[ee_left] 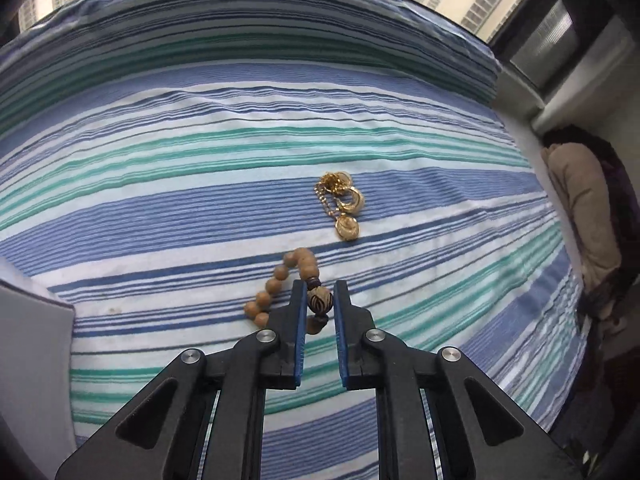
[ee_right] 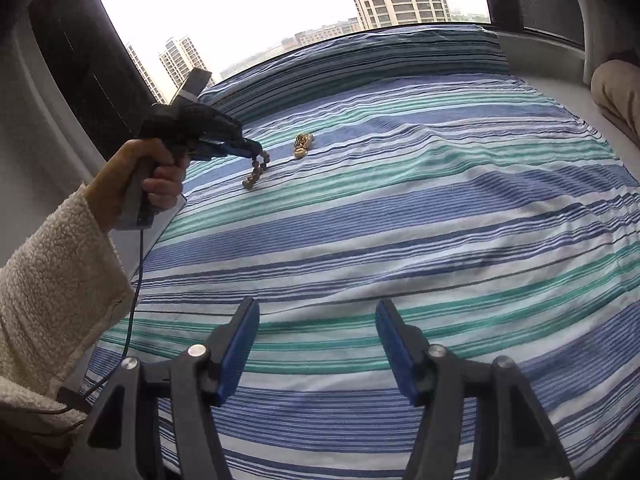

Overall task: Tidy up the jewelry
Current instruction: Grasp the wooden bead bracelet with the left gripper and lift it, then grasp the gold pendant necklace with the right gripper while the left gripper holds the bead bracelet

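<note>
A wooden bead bracelet (ee_left: 276, 280) with a dark carved bead hangs from my left gripper (ee_left: 320, 292), whose jaws are shut on that carved bead. In the right wrist view the left gripper (ee_right: 256, 151) holds the bracelet (ee_right: 256, 172) lifted, its lower end at the striped bedspread (ee_right: 400, 200). A small pile of gold jewelry (ee_left: 342, 204), chains and rounded pieces, lies on the bedspread just beyond the bracelet; it also shows in the right wrist view (ee_right: 303, 144). My right gripper (ee_right: 318, 320) is open and empty, low over the near part of the bed.
A white box edge (ee_left: 36, 340) sits at the left of the bed. A beige and dark cloth bundle (ee_left: 580, 216) lies by the window sill at the right. Windows run behind the bed's far edge.
</note>
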{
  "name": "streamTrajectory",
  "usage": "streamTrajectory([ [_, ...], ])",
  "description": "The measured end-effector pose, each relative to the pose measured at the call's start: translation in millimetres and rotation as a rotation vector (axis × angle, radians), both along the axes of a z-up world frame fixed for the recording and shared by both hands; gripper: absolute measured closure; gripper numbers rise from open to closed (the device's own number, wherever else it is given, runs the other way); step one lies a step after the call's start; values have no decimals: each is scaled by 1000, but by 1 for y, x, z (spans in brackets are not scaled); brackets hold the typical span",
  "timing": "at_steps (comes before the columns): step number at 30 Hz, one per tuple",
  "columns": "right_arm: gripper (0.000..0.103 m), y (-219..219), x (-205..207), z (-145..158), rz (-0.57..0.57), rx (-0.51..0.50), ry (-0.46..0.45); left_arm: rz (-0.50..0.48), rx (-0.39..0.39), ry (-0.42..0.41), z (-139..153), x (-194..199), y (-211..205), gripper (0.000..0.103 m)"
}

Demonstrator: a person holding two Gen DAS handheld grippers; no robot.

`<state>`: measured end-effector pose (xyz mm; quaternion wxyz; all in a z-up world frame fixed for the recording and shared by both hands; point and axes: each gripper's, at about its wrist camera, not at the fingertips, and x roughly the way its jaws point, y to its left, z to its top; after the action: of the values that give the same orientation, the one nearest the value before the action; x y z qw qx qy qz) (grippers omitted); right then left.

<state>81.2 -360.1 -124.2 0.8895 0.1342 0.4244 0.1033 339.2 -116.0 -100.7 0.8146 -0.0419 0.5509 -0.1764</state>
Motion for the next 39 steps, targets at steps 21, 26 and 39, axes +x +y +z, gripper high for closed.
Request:
streamTrajectory([
  [21,66,56,369,-63,54,147,320,51,-90,-70,63,-210,116,92],
  [26,66,72,375,-73,37,69,347,76,-100,-54,57,-216,130,92],
  [39,91,63,316,-4,132,107,209,173,-182,-7,60,-217,153,92],
])
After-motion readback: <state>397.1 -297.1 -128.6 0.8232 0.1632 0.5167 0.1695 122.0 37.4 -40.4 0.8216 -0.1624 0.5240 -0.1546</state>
